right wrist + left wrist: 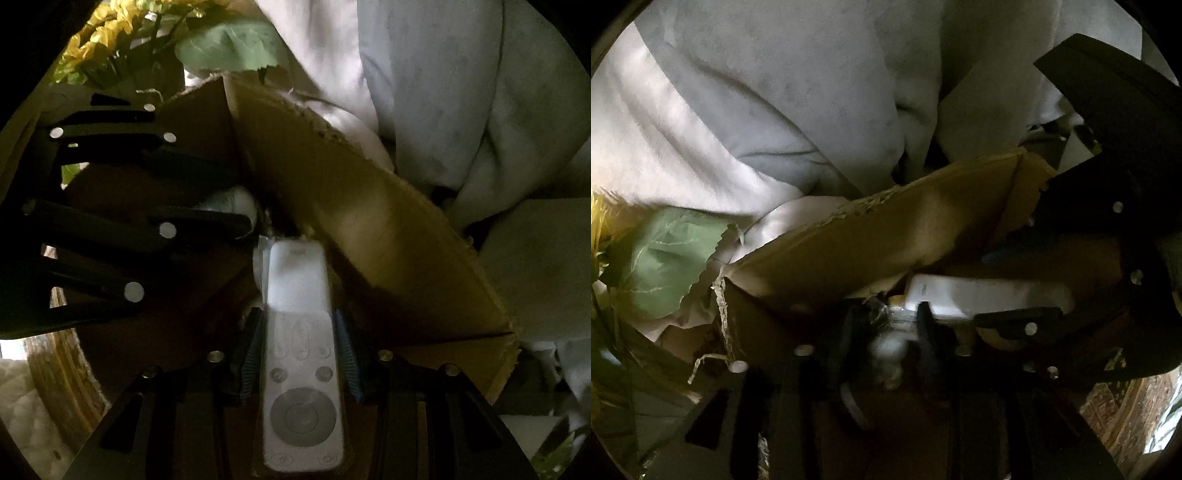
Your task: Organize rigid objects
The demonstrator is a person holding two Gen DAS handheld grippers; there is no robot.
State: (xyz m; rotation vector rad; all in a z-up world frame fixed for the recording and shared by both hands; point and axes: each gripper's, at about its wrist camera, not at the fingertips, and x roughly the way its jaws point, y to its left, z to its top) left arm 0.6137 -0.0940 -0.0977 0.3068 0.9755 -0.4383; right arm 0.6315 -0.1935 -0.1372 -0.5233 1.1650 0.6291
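Observation:
My right gripper [301,350] is shut on a white remote control [301,369] with round grey buttons, its far end inside a brown cardboard box [369,229]. My left gripper [886,325] is inside the same box and shut on a small blurred clear and silver object [888,345]. In the left wrist view the white remote [979,291] lies across to the right with the right gripper's dark frame [1108,236] above it. In the right wrist view the left gripper [225,206] reaches in from the left beside the small round object [236,201].
A grey and white cloth [794,110] lies behind the box. Artificial yellow flowers [107,33] with a green leaf [661,258] sit at the box's left corner. A woven basket rim [66,376] shows at lower left.

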